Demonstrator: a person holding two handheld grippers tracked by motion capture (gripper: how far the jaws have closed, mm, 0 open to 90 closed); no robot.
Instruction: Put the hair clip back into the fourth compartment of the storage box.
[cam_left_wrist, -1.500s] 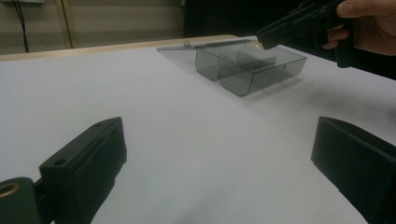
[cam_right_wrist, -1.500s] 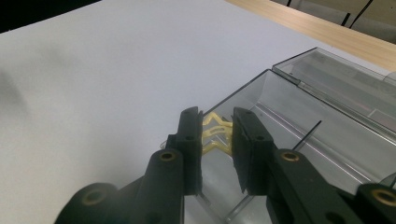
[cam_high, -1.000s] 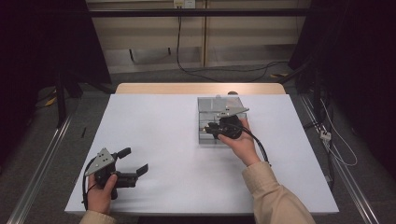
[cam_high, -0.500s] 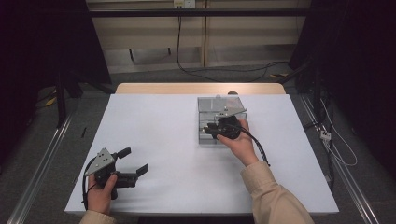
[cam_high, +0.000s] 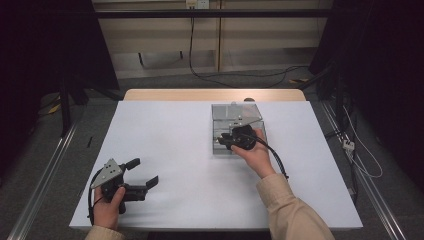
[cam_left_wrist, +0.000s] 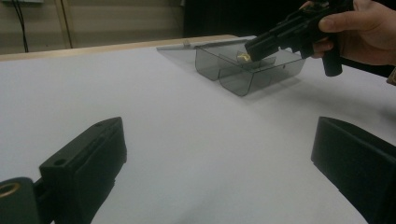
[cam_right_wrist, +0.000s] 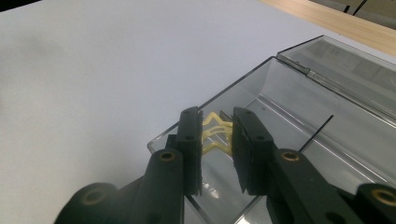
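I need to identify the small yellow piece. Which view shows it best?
The right gripper view: the star-shaped yellow piece sits between the right gripper jaws, over the clear box. The left gripper view shows a speck; the high view hides it.

a white table top (cam_high: 190, 150) with a wooden far edge (cam_high: 215, 94) is set on a grey floor (cam_high: 45, 165). a pale panelled wall (cam_high: 165, 45) is seen behind, with black cables (cam_high: 235, 75) laid below it. dark curtains (cam_high: 380, 65) are hung at both sides, and metal rails (cam_high: 370, 190) are run along the floor.

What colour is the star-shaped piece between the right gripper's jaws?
Pale yellow star-shaped piece; right gripper view shows it best.
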